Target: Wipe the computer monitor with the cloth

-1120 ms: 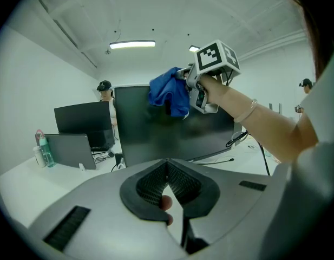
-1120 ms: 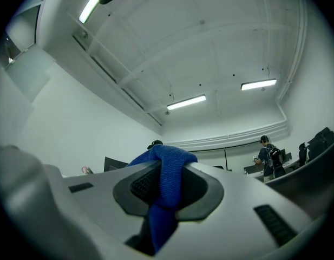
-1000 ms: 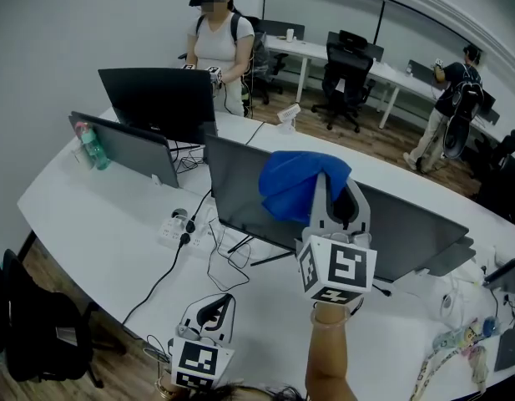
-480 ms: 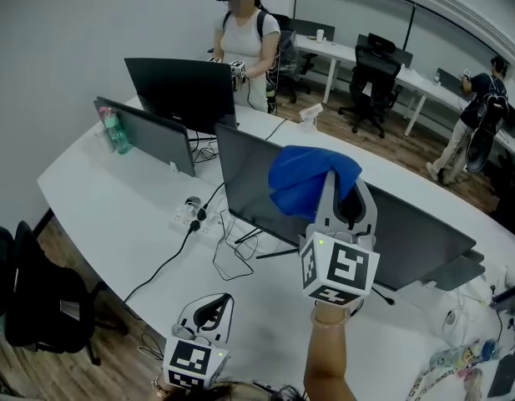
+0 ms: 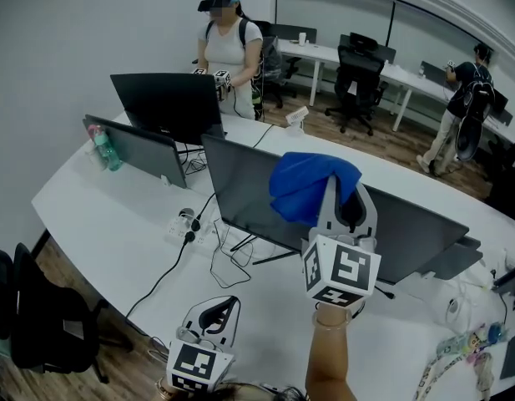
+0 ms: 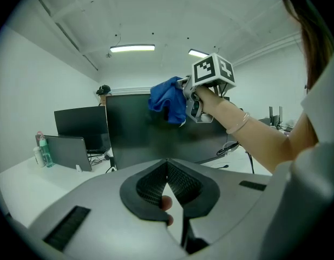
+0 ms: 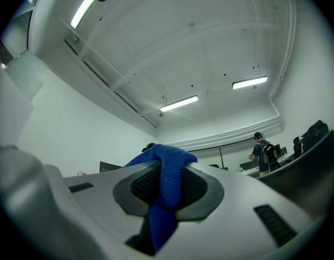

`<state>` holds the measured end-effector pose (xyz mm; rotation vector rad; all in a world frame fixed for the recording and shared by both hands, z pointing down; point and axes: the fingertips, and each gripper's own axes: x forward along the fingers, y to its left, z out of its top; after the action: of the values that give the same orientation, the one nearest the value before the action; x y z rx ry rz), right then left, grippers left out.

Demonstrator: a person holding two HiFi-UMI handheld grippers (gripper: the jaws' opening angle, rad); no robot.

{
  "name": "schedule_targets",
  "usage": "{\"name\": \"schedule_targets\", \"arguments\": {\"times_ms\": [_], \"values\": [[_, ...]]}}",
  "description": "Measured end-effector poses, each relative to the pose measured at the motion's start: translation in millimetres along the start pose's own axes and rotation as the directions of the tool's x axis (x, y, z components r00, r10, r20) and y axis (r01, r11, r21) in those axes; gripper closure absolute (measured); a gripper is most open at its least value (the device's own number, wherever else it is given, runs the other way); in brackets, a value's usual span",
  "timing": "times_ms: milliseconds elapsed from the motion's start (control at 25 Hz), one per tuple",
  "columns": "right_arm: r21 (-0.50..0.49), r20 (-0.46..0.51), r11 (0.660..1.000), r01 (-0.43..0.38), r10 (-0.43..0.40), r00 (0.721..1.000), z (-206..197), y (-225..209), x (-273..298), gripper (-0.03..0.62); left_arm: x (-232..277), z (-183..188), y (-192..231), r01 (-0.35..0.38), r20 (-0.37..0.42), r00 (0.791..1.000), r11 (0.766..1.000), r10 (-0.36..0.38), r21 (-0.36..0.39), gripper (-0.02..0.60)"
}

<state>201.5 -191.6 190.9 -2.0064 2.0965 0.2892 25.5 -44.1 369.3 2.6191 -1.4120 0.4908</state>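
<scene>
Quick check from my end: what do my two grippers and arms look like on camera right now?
The left gripper and right gripper are both pale grey plastic shells with black ribbed pads. Each carries a white cube printed with black square markers. The right wrist wears a thin bangle, and that forearm has no sleeve. No cables show on either gripper.

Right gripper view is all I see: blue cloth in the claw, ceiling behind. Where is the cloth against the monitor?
Observer: Head view puts the cloth at the top edge of the nearest monitor.
Operator: And the left claw?
Observer: The left claw is shut and empty, low at the near edge of the desk.
Operator: Anything by the stand?
Observer: A power strip and loose cables.
</scene>
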Motion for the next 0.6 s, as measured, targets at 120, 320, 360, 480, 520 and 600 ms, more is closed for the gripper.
{"name": "schedule_targets", "arguments": {"times_ms": [120, 320, 360, 480, 520, 600], "values": [[-0.011, 0.001, 1.0, 0.011, -0.011, 1.0, 0.0, -2.6, -1.8, 0.531, 4.0, -2.1, -0.9, 0.028, -0.003, 1.0, 1.0, -0.028, 0.006, 0.572], [-0.03, -0.003, 0.998, 0.05, -0.05, 0.999, -0.4, -9.0, -3.4, 0.531, 12.7, -2.4, 1.5, 0.086, -0.004, 0.996, 0.996, -0.086, 0.018, 0.572], [-0.035, -0.005, 0.998, 0.057, -0.057, 0.998, -0.3, -9.3, -3.4, 0.531, 14.4, -1.6, 3.1, 0.096, -0.003, 0.995, 0.995, -0.096, 0.02, 0.572], [-0.044, -0.011, 0.996, 0.079, -0.08, 0.997, 0.0, -10.2, -3.9, 0.531, 18.4, -0.2, 7.6, 0.126, -0.001, 0.992, 0.992, -0.126, 0.03, 0.572], [-0.047, -0.013, 0.995, 0.088, -0.089, 0.996, -0.3, -10.5, -4.4, 0.531, 19.0, -0.5, 8.6, 0.137, -0.002, 0.991, 0.99, -0.137, 0.031, 0.572], [-0.056, -0.014, 0.993, 0.108, -0.109, 0.994, -0.2, -10.9, -4.3, 0.531, 20.5, -0.9, 10.8, 0.159, -0.004, 0.987, 0.987, -0.159, 0.03, 0.572]]}}
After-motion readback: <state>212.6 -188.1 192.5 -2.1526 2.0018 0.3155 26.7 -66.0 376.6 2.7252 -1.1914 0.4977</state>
